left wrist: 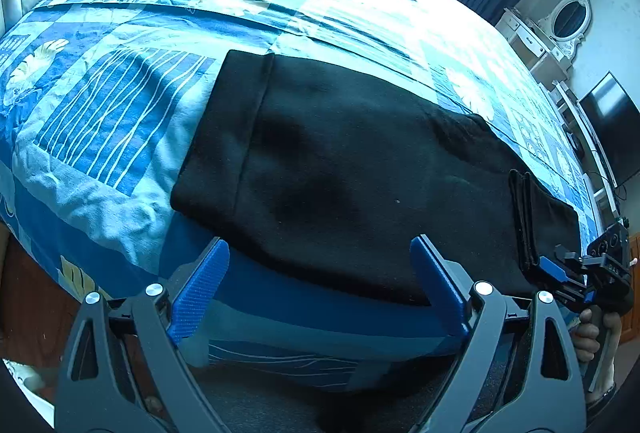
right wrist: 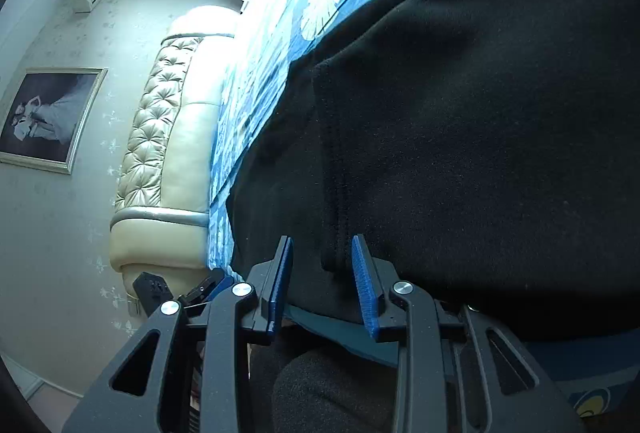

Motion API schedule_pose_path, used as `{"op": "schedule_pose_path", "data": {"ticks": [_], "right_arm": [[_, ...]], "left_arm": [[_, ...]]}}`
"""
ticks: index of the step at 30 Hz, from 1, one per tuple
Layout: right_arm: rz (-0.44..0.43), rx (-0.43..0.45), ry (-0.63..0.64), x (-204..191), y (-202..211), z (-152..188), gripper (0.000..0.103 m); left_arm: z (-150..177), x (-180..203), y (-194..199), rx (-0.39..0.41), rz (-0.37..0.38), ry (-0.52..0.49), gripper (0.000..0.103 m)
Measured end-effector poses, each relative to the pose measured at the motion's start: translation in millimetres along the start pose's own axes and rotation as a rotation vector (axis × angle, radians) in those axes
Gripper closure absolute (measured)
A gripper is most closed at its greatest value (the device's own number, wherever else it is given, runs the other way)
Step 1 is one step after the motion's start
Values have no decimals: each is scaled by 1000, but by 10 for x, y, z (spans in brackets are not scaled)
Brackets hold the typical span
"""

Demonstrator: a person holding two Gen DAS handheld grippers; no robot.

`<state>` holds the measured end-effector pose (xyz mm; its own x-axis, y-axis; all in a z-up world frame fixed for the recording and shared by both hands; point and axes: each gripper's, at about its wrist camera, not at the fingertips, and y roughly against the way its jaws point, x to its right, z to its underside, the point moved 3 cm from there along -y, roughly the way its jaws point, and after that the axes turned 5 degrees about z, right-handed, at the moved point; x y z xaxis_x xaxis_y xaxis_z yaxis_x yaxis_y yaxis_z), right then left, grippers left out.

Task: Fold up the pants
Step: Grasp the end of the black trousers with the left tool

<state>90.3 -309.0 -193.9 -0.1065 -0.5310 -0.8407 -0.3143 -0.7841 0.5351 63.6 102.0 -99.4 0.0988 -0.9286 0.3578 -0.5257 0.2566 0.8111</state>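
On blue bedspread point(left wrist: 120, 161), folded black pants point(left wrist: 340, 173) (both grippers apart).

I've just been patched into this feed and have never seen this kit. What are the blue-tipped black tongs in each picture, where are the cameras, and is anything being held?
No robot here: a person carries a two-finger gripper in each hand, with a fisheye camera on each looking along its fingers.

The left wrist view shows the left gripper wide open and empty, over the near edge of black pants lying on a blue patterned bedspread. At far right is the right gripper, by the folded end of the pants, and the hand holding it.

The right wrist view shows the right gripper up close. A folded edge of the pants sits between its blue pads, but they do not press on it, so nothing is gripped.
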Motion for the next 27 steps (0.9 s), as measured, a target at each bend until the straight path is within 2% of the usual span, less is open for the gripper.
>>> {"op": "schedule_pose_path", "data": {"ticks": [1,6,11,15,22,25,27], "right_arm": [[4,14,5,7,75,7,55],[37,64,14,68,343,50,52],[35,59,-2,65,317,61,49],[42,49,-8,81,255,72,48],[72,29,18,46,145,112,47],[59,29,1,95,134,109,45],[49,29,-12,118,138,112,45]], "left_arm": [[-26,-69,1,-4,7,14,11],[-235,-499,91,15,92,126,11],[-444,-986,-21,8,184,231,11],[-525,-1158,-246,-47,325,307,13],[-905,-1082,-276,23,409,251,14],[-988,-1038,-432,-15,393,230,14],[-989,-1039,-586,-71,395,230,14]]}}
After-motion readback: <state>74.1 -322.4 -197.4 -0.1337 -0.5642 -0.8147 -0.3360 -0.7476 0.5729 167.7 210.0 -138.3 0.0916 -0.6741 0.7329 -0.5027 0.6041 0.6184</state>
